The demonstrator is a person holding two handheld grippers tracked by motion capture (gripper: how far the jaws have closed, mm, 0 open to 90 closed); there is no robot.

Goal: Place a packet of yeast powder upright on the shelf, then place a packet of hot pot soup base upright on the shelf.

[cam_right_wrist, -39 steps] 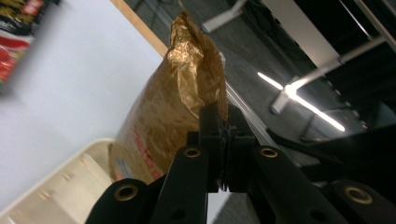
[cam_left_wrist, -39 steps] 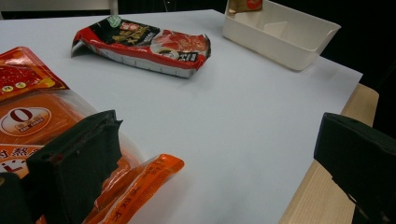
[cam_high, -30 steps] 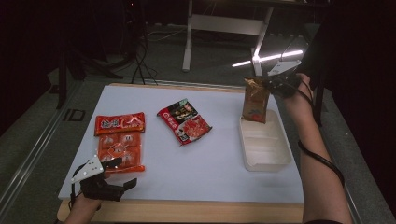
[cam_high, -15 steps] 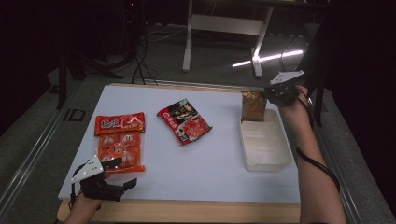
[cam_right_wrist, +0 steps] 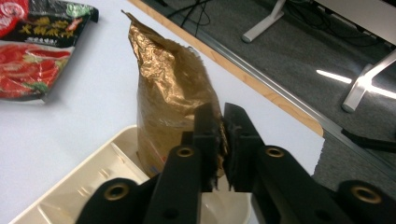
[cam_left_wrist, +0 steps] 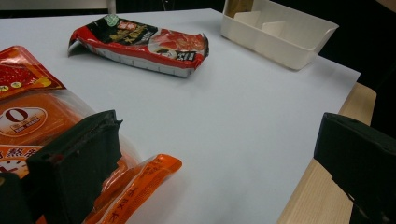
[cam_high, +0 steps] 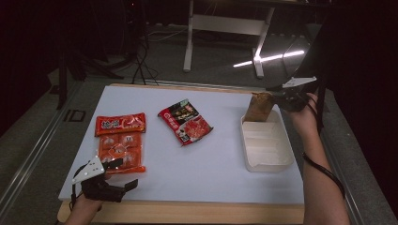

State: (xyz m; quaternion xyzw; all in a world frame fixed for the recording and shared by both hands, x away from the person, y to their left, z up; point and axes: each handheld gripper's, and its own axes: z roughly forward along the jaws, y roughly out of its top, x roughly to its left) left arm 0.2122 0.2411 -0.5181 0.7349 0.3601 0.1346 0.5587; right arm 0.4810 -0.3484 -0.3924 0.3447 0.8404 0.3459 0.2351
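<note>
Standing upright in the far end of the cream tray (cam_high: 265,154), the gold-brown bag (cam_high: 258,107) has its long axis vertical, base down in the far compartment, crumpled top free. Right gripper (cam_high: 283,99) sits at the bag's 3 o'clock in the high view, far nearer than the left. Its jaws have just been easing apart but stand nearly together, the bag's side edge (cam_right_wrist: 223,140) pinched thin between them, release not finished. Left gripper (cam_high: 120,174) waits well apart at the table's 7 o'clock, jaws wide, holding nothing, one jaw just beside the orange packet (cam_left_wrist: 42,130).
</note>
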